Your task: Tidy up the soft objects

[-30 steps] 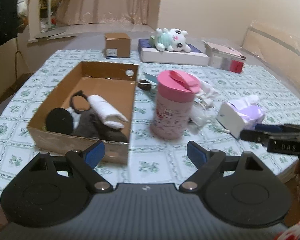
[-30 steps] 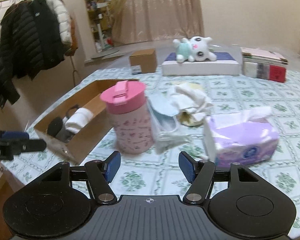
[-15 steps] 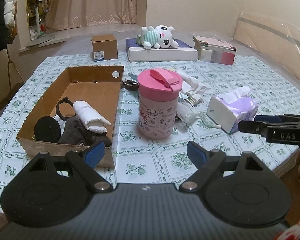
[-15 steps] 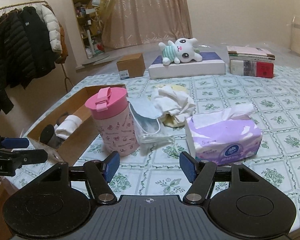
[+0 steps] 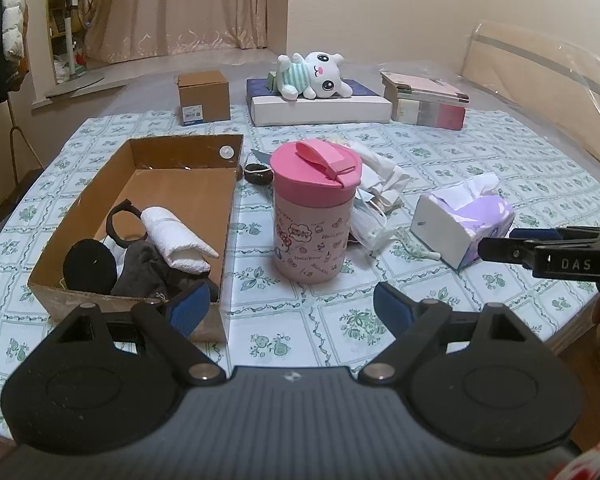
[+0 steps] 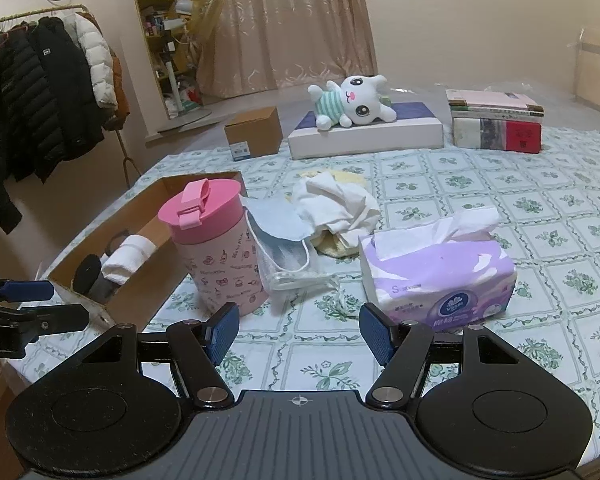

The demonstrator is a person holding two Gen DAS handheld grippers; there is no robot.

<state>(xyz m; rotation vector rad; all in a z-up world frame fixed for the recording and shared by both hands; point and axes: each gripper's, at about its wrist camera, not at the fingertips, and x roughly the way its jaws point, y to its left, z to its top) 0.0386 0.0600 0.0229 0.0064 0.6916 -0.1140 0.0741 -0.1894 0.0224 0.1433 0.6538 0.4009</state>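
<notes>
An open cardboard box (image 5: 188, 184) at the table's left holds a rolled white cloth (image 5: 176, 240), dark socks (image 5: 144, 276) and a black band. It also shows in the right wrist view (image 6: 148, 216). Loose soft things lie behind the pink cup (image 5: 312, 216): a white cloth (image 6: 336, 204), a blue face mask (image 6: 284, 236) and a yellow cloth (image 6: 332, 246). My left gripper (image 5: 292, 312) is open and empty above the table's front edge. My right gripper (image 6: 300, 332) is open and empty in front of the cup (image 6: 216, 248) and the tissue pack (image 6: 440, 272).
A plush rabbit (image 5: 312, 76) lies on a flat white box (image 5: 324, 108) at the back. A small carton (image 5: 204, 96) and stacked books (image 5: 428, 104) stand there too. A dark hair tie (image 5: 258, 172) lies beside the box. Coats (image 6: 44, 92) hang at left.
Both grippers have pulled back and risen from the table, so the objects look farther away. Both stay open and empty. Nothing on the table has moved.
</notes>
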